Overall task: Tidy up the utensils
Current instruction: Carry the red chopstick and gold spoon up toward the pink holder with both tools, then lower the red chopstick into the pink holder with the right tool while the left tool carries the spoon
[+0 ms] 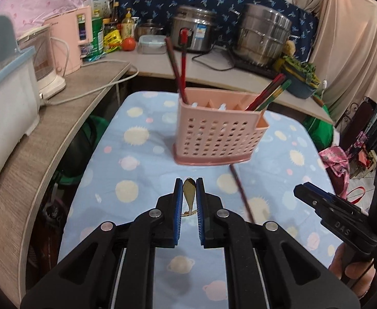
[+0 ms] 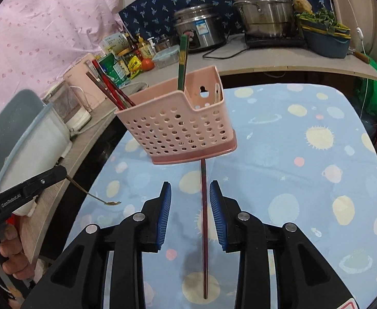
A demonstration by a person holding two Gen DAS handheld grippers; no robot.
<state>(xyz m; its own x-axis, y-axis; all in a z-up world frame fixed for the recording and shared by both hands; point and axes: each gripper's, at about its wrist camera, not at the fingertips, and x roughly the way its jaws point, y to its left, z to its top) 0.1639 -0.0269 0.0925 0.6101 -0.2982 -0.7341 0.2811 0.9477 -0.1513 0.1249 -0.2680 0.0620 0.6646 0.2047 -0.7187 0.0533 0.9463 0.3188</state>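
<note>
Pink caddy (image 1: pixel 215 134) sits mid-frame on the spotty blue cloth (image 1: pixel 142 159), chopsticks poking out at both ends. Left gripper (image 1: pixel 189 188) is clamped on a small brass spoon (image 1: pixel 189 193) by the handle; in the right wrist view the bowl hangs out at lower left (image 2: pixel 113 203). Spoon looks light, stiff and slick, so a grip up the handle seems right, though it could swivel. Right gripper (image 2: pixel 190 193) has its fingers apart, straddling a dark chopstick (image 2: pixel 204 231) lying on the cloth, centre-bottom. That one's thin and light and likely to roll, so I'd pinch it near the middle. Its far end disappears under the caddy base. Can't really see the caddy's compartments, and motion blur smears the stick in the left view.
</note>
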